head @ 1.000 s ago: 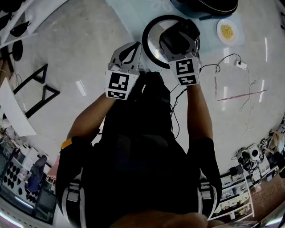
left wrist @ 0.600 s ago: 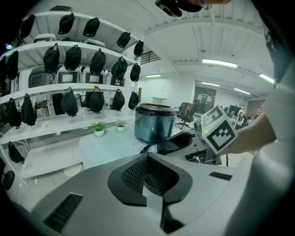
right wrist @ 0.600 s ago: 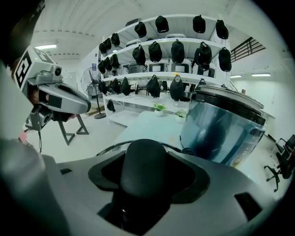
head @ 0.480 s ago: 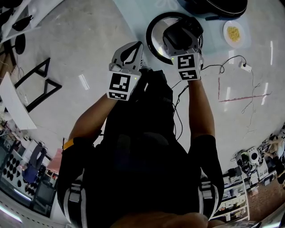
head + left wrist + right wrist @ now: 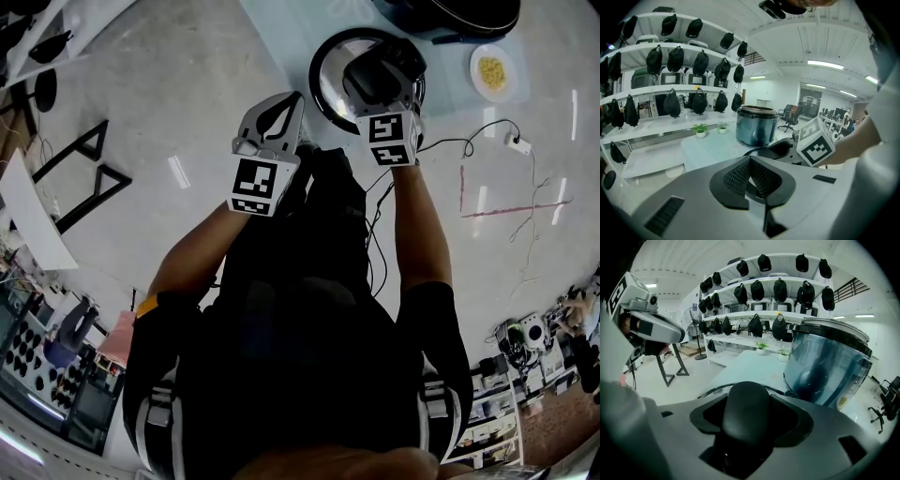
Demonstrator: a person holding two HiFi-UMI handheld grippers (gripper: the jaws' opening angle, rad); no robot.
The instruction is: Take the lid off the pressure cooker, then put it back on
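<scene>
The right claw is clenched on the black knob of the lid, and the knob fills the gap between its jaws. The lid spreads out under this claw, with its dark rim showing to the claw's left and ahead. It lies close to the near edge of the worktop. Whether the rim rests on the surface or hangs just above it cannot be told.

The cooker stands open-topped ahead and to the right of the right claw. Its base is just beside the lid's far rim, so there is little room on that side. Ahead and to the left the worktop runs bare as far as two small potted plants. A plate with yellow bits sits well off to the claw's right.

The left claw is clenched on nothing, its ribbed pads meeting at the tips. It hangs to the left of the right claw, apart from the lid, by the worktop's near edge with open floor to its own left.
</scene>
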